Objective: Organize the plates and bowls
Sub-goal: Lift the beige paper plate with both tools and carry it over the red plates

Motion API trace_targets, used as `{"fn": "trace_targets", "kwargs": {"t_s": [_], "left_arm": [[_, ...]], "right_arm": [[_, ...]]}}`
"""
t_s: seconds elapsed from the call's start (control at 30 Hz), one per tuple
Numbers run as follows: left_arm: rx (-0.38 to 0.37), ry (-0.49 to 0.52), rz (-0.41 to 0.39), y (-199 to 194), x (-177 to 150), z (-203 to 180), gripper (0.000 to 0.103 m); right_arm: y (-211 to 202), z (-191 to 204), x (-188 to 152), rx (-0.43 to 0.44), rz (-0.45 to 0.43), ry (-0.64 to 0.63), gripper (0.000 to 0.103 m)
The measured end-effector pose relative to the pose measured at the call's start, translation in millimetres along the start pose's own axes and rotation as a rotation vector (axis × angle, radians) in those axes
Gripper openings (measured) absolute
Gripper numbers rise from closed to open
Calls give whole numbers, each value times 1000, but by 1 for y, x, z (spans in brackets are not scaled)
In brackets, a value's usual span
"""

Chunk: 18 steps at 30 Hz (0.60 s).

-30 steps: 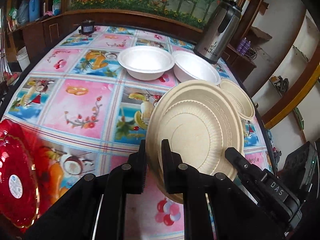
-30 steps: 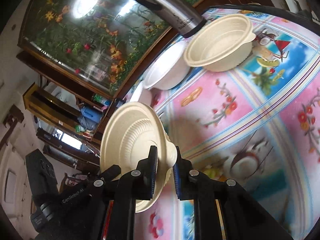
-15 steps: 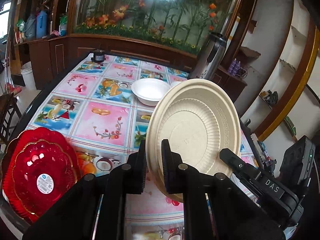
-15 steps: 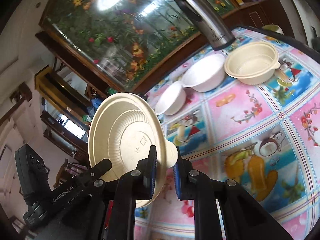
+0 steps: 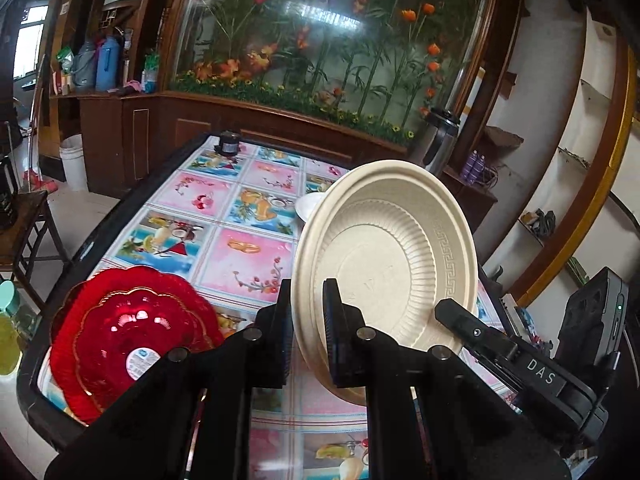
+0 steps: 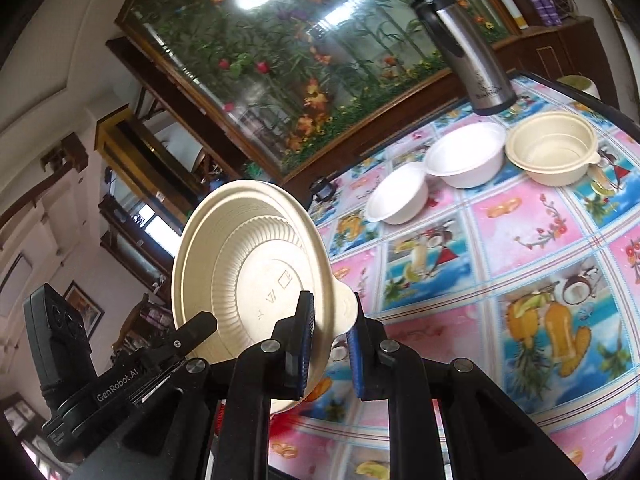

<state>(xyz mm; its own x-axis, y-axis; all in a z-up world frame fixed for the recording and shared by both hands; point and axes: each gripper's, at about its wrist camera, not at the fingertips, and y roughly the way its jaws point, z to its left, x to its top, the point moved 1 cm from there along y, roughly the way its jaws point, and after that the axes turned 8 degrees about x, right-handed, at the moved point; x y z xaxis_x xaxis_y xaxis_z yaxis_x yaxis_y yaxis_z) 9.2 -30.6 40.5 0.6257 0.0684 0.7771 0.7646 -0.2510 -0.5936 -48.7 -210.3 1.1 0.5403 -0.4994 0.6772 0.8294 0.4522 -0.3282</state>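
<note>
Since the earlier frames both tongs have lifted the beige plate up and away from the bench, so more of the tablecloth and the red dish now show beneath it.

In the left wrist view, the red plates (image 5: pixel 132 336) lie stacked at 8 o'clock near the corner of the bench (image 5: pixel 224 240). The left tongs (image 5: pixel 307 332) are clenched on the rim of the beige plate (image 5: pixel 392 256), which stands tilted on edge in the air at centre right, its ribbed inner face towards the camera. At 4 o'clock the right tongs (image 5: pixel 448 310) reach in to the plate's opposite rim.

In the right wrist view, the left tongs (image 6: pixel 202 322) touch the plate's edge at 8 o'clock. The right tongs (image 6: pixel 330 344) are clenched on the beige plate (image 6: pixel 248 264) at its rim tab, underside facing the camera. At 2 o'clock two white bowls (image 6: pixel 398 194) sit touching, just beside a beige bowl (image 6: pixel 552 152), with a steel flask (image 6: pixel 468 52) behind them
</note>
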Motion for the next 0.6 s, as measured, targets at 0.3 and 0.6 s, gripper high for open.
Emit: {"fn": "trace_targets", "kwargs": {"t_s": [0.3, 0.6], "left_arm": [[60, -35, -80, -32, 0, 38, 11], [133, -78, -118, -46, 2, 74, 11]], "right_arm": [[17, 46, -11, 51, 36, -73, 16], [39, 85, -22, 105, 86, -133, 16]]}}
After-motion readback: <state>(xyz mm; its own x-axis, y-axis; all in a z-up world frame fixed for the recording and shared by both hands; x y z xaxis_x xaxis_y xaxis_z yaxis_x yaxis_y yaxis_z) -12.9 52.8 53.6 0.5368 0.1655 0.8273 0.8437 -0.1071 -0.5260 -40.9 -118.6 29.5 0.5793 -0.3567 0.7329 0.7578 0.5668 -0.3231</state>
